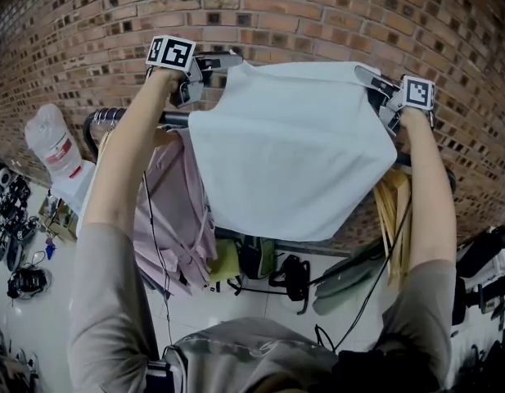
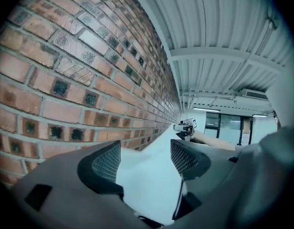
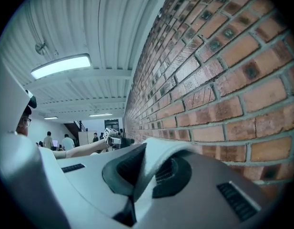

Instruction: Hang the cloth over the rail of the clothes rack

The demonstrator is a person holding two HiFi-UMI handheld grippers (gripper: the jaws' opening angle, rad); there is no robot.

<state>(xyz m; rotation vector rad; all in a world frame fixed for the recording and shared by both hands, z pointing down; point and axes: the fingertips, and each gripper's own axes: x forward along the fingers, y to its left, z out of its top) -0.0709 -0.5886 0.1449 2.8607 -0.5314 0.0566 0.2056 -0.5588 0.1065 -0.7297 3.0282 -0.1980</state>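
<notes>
A white cloth (image 1: 293,150) is spread wide between my two grippers, high up against the brick wall. It hangs down in front of the rack's dark rail (image 1: 174,119), which shows only at the cloth's sides. My left gripper (image 1: 209,65) is at the cloth's top left corner. In the left gripper view its jaws (image 2: 144,159) stand open, the cloth (image 2: 147,180) lies loose between the mesh pads (image 2: 106,163) and neither pad presses on it. My right gripper (image 1: 373,84) holds the top right corner, and in its own view (image 3: 149,168) it is shut on a fold of cloth (image 3: 161,149).
A pink garment (image 1: 174,207) hangs on the rail left of the cloth. Wooden hangers (image 1: 391,203) hang at the right. The brick wall (image 1: 317,15) is right behind the rail. A white bag (image 1: 51,142) sits at the left, and bags (image 1: 289,277) lie on the floor below.
</notes>
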